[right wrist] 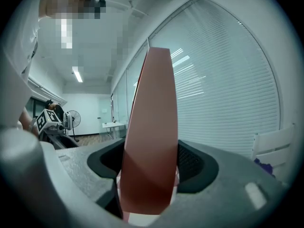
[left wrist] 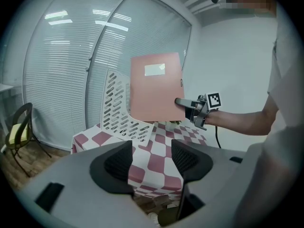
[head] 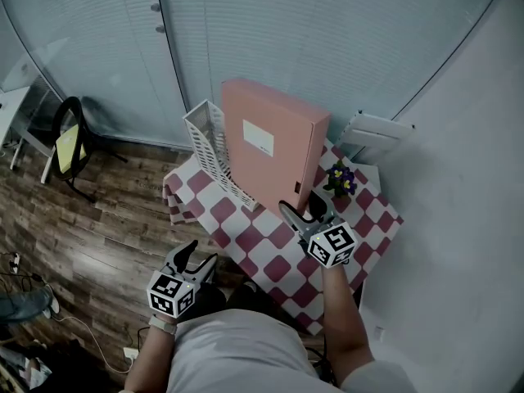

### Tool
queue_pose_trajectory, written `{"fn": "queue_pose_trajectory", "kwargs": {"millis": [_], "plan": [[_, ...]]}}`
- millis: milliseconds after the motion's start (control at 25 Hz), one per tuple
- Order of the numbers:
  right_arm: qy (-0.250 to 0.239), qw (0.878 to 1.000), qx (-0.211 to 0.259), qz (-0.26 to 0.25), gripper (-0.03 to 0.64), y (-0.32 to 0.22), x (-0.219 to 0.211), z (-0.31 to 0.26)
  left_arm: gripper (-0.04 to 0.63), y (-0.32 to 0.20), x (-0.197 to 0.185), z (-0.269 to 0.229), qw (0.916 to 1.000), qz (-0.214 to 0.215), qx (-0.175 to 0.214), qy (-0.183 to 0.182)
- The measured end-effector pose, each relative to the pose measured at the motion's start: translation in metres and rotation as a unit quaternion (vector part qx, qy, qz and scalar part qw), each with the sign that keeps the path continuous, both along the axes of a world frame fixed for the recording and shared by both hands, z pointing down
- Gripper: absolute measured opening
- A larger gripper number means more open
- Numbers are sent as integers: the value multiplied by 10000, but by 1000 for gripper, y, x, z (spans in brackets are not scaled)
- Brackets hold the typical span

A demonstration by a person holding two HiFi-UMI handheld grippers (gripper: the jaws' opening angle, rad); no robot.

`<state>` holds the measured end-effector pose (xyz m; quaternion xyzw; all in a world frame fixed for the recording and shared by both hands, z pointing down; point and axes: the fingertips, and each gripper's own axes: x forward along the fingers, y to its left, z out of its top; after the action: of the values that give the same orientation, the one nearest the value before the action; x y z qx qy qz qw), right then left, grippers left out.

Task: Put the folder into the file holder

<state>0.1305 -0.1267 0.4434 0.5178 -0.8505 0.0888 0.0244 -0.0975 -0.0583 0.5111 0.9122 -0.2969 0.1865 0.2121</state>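
Standing upright just beside the white file holder [head: 209, 142], the pink box folder [head: 270, 146] seemed not yet inserted. The right gripper [head: 301, 211] loosely straddled its spine, and the left gripper [head: 195, 256] hung unclenched, empty.

The right hand-held gripper [head: 299, 212] is reaching over the checkered counter [head: 246, 236]. Its jaws are straddling the near lower corner of the pink folder [head: 274, 142], though from above it is hard to say whether they are pressing on it. The folder is standing upright just beyond this gripper, with the white file holder [head: 214, 150] right beside it on the gripper's left. A small potted flower [head: 341, 178] is sitting just to its right. The left hand-held gripper [head: 198, 259] is hanging off the counter's near edge, jaws apart.
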Motion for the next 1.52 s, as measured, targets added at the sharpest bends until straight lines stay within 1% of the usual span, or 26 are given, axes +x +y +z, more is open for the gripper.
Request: {"fn": "queue_pose_trajectory", "kwargs": {"millis": [40, 120, 320, 440, 640, 760, 840, 1000, 1200, 1520], "plan": [[-14, 10000, -25, 38, 301, -1, 1, 1, 249, -1, -1, 0, 10000, -9, -4, 1], [-101, 9998, 92, 119, 295, -2, 2, 1, 249, -3, -1, 0, 10000, -21, 3, -1], [-331, 9965, 749, 158, 281, 0, 0, -15, 249, -8, -3, -1, 10000, -51, 13, 4], [-448, 9944, 943, 134, 278, -3, 3, -23, 249, -12, -4, -1, 10000, -65, 4, -7], [-811, 9890, 1235, 14, 278, -6, 5, -43, 249, -21, -8, -2, 10000, -57, -34, -52], [-1070, 9837, 1433, -164, 278, -7, 4, -56, 249, -26, -8, -3, 9999, -58, -46, -87], [-1147, 9807, 1555, -313, 278, -9, 1, -64, 249, -29, -9, -2, 9999, -59, -49, -116], [-1130, 9776, 1699, -511, 278, -21, -3, -70, 249, -36, -11, -4, 9998, -73, -39, -160], [-1122, 9751, 1789, -671, 278, -30, 6, -75, 249, -42, -11, -8, 9997, -112, -37, -228], [-1425, 9652, 1891, -1108, 278, -33, 22, -76, 249, -49, -18, -6, 9991, -274, -53, -315]]}}
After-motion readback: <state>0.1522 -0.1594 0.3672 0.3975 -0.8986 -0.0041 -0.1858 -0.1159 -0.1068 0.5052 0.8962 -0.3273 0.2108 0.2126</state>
